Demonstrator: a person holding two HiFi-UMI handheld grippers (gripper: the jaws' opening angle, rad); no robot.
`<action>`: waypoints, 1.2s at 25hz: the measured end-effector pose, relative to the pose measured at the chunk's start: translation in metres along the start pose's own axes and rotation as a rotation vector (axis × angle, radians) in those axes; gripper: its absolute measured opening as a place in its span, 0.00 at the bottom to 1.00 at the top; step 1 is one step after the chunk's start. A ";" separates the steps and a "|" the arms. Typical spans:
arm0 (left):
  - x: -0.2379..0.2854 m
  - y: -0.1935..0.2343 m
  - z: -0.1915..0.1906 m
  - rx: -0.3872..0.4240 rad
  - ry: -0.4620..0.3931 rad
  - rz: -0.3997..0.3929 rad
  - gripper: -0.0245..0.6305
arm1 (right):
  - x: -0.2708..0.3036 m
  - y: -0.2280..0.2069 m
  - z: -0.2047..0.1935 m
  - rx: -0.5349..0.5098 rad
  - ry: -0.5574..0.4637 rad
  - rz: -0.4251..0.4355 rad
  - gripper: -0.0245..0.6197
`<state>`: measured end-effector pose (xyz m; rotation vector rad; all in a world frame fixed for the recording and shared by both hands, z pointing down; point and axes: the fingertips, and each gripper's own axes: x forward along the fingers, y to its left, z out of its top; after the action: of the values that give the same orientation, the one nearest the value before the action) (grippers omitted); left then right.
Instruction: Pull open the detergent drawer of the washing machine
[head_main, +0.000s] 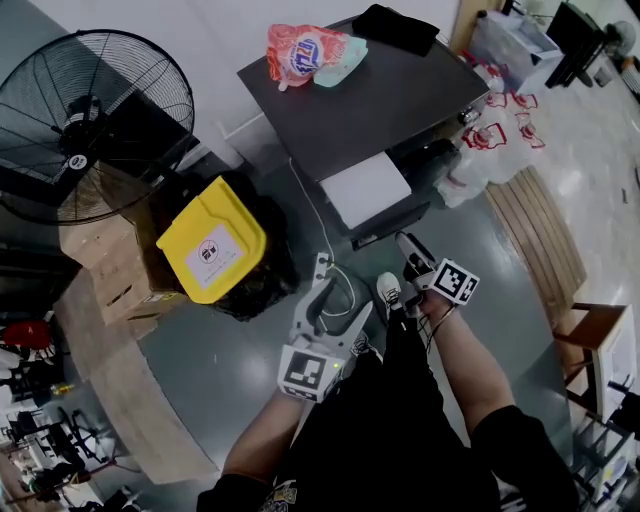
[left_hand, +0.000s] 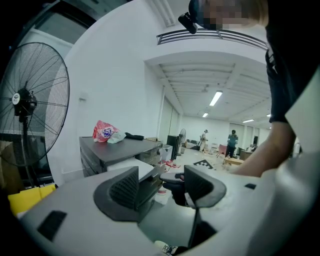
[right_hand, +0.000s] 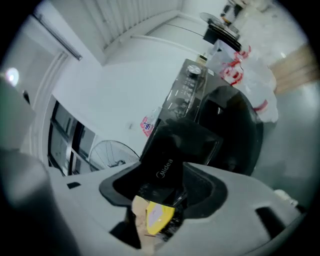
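From the head view the dark grey washing machine (head_main: 380, 100) is seen from above. Its detergent drawer (head_main: 365, 188) stands pulled out, white on top, with a black front panel (head_main: 392, 222). My right gripper (head_main: 408, 248) points at that front from just below it. In the right gripper view the black branded panel (right_hand: 170, 160) fills the space ahead of the right gripper (right_hand: 167, 192); its jaws stand apart and I see no pad pressing on it. My left gripper (head_main: 335, 292) hangs further back, open, nothing between its fingers (left_hand: 125, 187). The left gripper view shows the drawer (left_hand: 135, 169) too.
A pink detergent bag (head_main: 300, 50) and a black cloth (head_main: 395, 28) lie on the machine's top. A standing fan (head_main: 90, 120), a yellow bin lid (head_main: 212, 240) and cardboard boxes (head_main: 110, 260) crowd the left. Plastic bags (head_main: 490, 150) and wooden slats (head_main: 545, 240) lie to the right.
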<state>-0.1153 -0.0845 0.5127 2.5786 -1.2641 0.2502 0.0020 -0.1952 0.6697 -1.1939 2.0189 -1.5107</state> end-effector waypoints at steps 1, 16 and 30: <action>-0.003 0.001 0.000 0.002 -0.005 0.001 0.45 | -0.002 0.010 0.002 -0.104 0.006 0.003 0.35; -0.022 -0.036 0.037 0.065 -0.124 0.031 0.08 | -0.085 0.214 0.012 -1.154 0.037 0.159 0.04; -0.032 -0.146 0.020 0.000 -0.091 0.181 0.06 | -0.217 0.247 0.015 -1.273 0.097 0.343 0.04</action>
<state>-0.0184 0.0195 0.4631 2.5024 -1.5329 0.1684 0.0371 -0.0148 0.3965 -0.9745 3.1090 0.0294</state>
